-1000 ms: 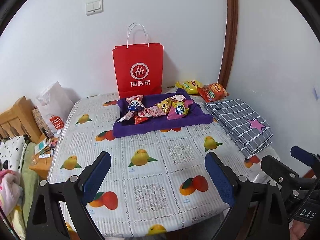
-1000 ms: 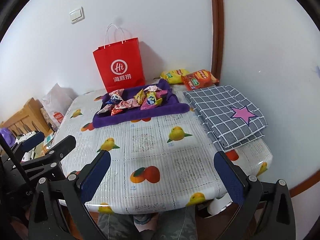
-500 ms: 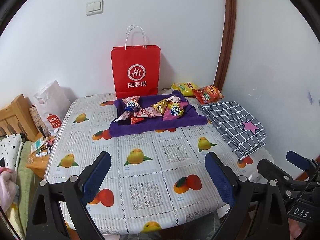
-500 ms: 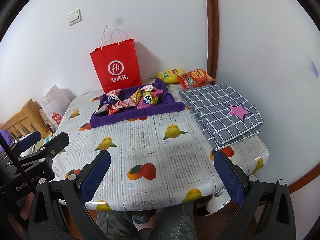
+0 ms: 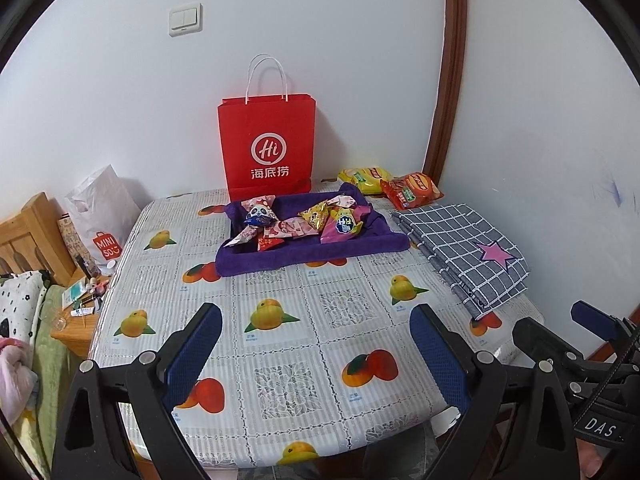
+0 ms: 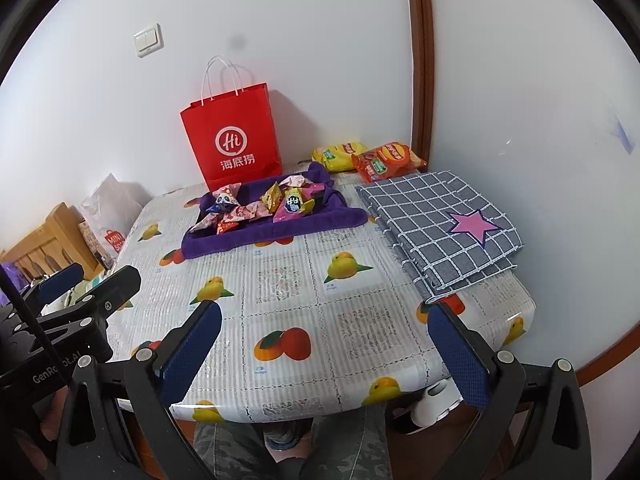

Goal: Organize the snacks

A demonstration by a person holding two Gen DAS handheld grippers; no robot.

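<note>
A purple tray [image 5: 248, 262] [image 6: 208, 246] lies at the far middle of the table and holds several small snack packets [image 5: 304, 222] [image 6: 260, 208]. Behind it to the right lie a yellow chip bag [image 5: 362, 178] [image 6: 338, 156] and a red chip bag [image 5: 414, 190] [image 6: 386, 162]. A red paper bag [image 5: 266, 148] [image 6: 232, 140] stands upright against the wall. My left gripper [image 5: 316, 340] hangs open over the near edge of the table, nothing between its fingers. Beside it my right gripper [image 6: 324, 340] is open and empty too.
The table [image 5: 320, 320] wears a fruit-print cloth. A folded grey checked cloth with a pink star [image 5: 468, 248] [image 6: 444, 224] covers its right side. A white shop bag [image 5: 100, 216] and a wooden bed frame [image 5: 28, 232] stand to the left. A person's legs [image 6: 292, 452] show below.
Both grippers have drawn back from the table and risen a little, so the tray and bags look smaller and farther. Both stay open and empty.
</note>
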